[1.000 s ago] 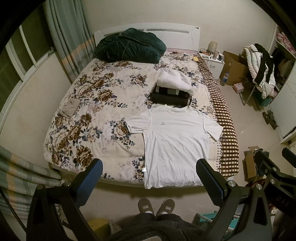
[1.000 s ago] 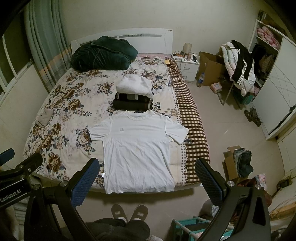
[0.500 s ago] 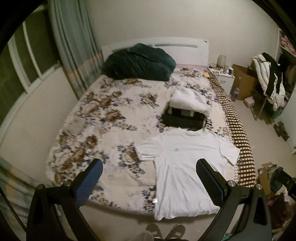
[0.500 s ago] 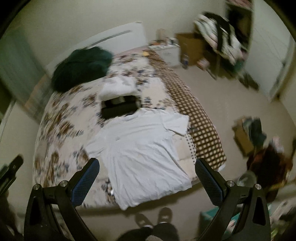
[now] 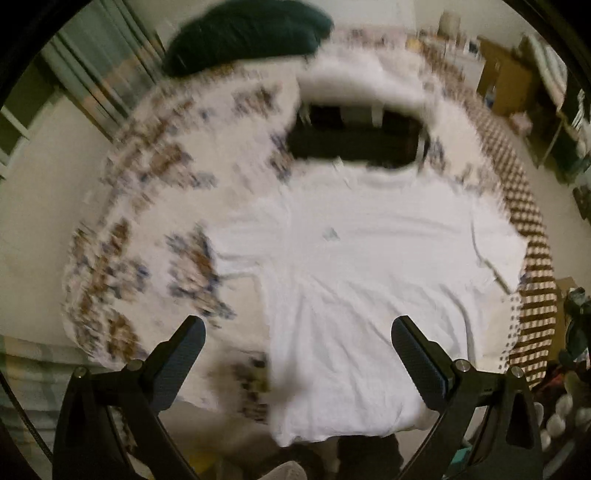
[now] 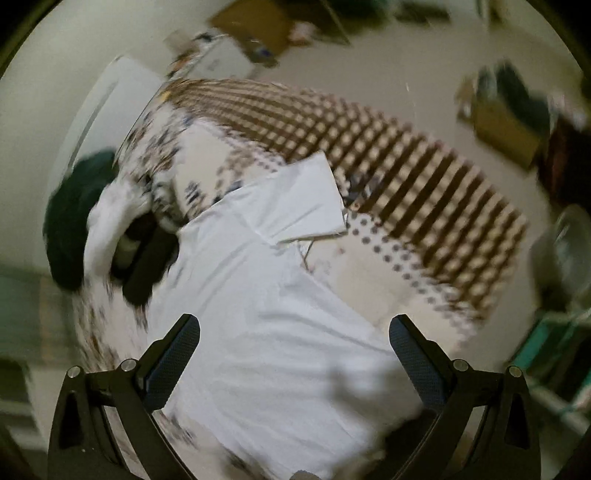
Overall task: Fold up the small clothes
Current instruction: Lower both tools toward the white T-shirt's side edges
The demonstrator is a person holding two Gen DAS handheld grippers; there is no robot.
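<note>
A white T-shirt point(image 5: 369, 280) lies flat, front up, on the floral bedspread point(image 5: 155, 221), its hem at the near bed edge. It also shows in the right wrist view point(image 6: 266, 302), turned, with its right sleeve point(image 6: 299, 199) spread out. My left gripper point(image 5: 297, 347) is open and empty, above the shirt's lower left side. My right gripper point(image 6: 293, 345) is open and empty, above the shirt's lower right part. Both views are motion-blurred.
A stack of folded dark and white clothes point(image 5: 358, 125) lies just beyond the shirt's collar. A dark green duvet point(image 5: 243, 33) sits at the head of the bed. A brown checked blanket point(image 6: 406, 173) runs along the bed's right side. Cardboard boxes point(image 6: 498, 129) stand on the floor.
Both grippers have moved down and forward, close over the shirt. The right wrist view has swung right and rolled. Both jaws stay open.
</note>
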